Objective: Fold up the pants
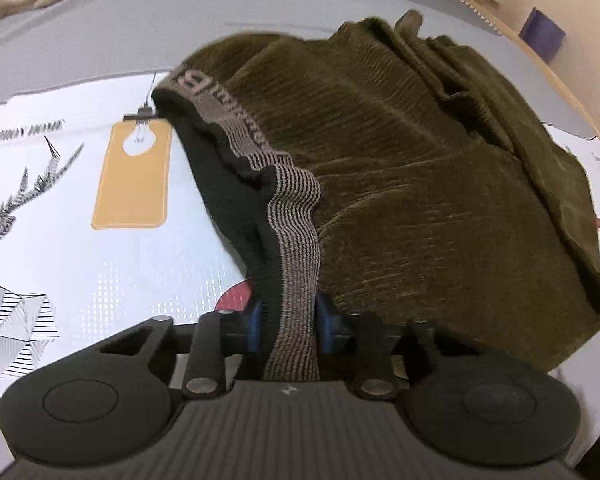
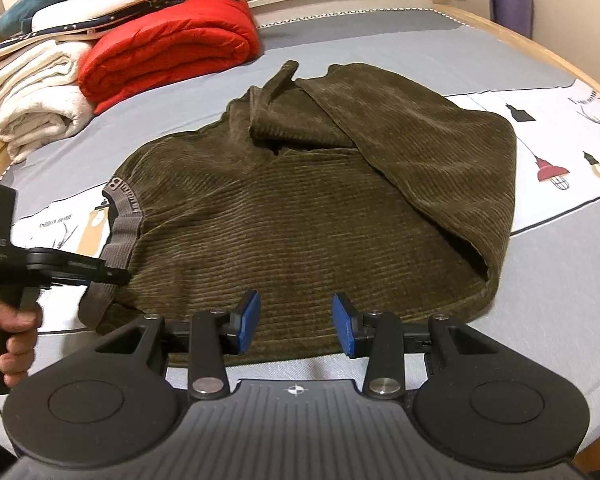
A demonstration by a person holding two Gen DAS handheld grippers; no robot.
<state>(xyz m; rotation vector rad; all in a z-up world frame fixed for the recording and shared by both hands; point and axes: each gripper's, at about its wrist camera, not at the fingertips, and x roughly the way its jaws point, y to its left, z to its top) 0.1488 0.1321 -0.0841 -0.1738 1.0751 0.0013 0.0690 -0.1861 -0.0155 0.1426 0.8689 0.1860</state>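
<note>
Olive-green corduroy pants (image 2: pixel 300 200) lie folded over on the bed, legs doubled back on top at the far right. Their grey striped waistband (image 1: pixel 296 248) runs along the left edge. My left gripper (image 1: pixel 288 322) is shut on the waistband and lifts it a little; it also shows at the left of the right wrist view (image 2: pixel 100 276), held by a hand. My right gripper (image 2: pixel 296 320) is open and empty, its blue pads (image 2: pixel 250 320) just above the near edge of the pants.
The bed has a grey sheet (image 2: pixel 380 36) with a white printed panel (image 1: pixel 60 200). A red folded blanket (image 2: pixel 172 44), white towels (image 2: pixel 32 96) and other bedding are stacked at the far left. A wooden bed frame (image 2: pixel 560 56) curves along the right.
</note>
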